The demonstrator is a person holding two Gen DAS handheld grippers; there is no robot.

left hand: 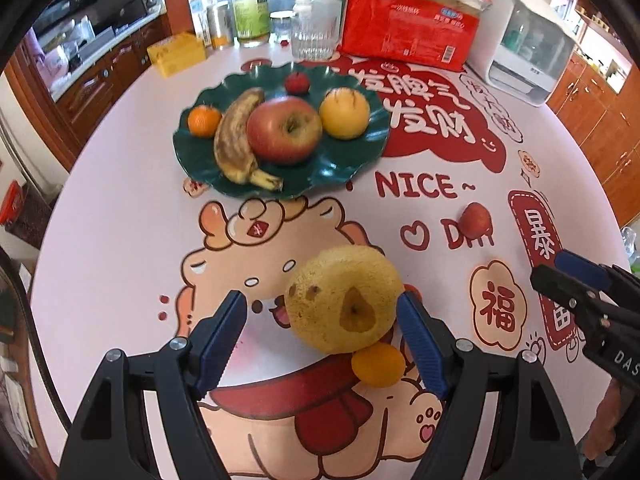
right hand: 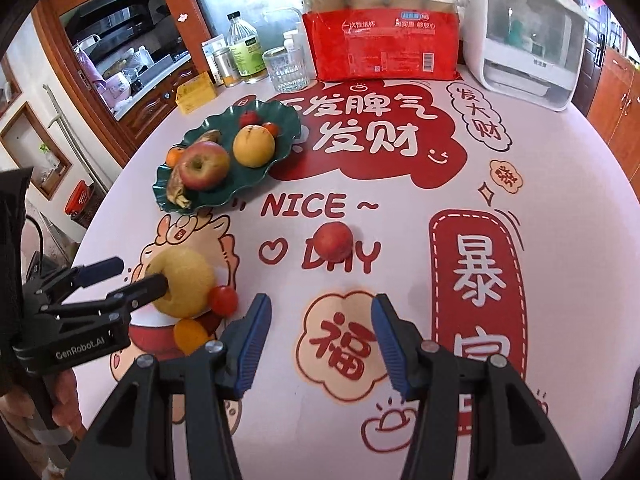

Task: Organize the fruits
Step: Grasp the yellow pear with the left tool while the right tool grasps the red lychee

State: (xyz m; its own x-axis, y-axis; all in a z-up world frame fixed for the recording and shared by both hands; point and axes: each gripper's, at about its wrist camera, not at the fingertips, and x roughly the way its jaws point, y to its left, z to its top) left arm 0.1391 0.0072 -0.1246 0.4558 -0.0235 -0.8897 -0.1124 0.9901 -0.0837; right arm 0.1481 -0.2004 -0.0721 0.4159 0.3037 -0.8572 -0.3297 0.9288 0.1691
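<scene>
The left gripper [left hand: 322, 340], fingers wide apart, brackets a rough yellow pear [left hand: 346, 298] on the surface [left hand: 120, 240], its stem dimple facing the camera, gripping nothing. The right gripper [right hand: 320, 344] is also spread and empty. A scalloped dark-green plate [left hand: 352, 160] holds a spotted banana [left hand: 236, 136] lying lengthwise toward the camera, a red apple [left hand: 284, 130] and an orange [left hand: 345, 114].

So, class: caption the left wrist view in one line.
Open hand-held gripper straddles a yellow pear; fruit plate waits beyond.

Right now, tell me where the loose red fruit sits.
The red fruit lies alone on the tablecloth, on the printed "DAY", ahead of the right gripper and right of the green plate.
</scene>
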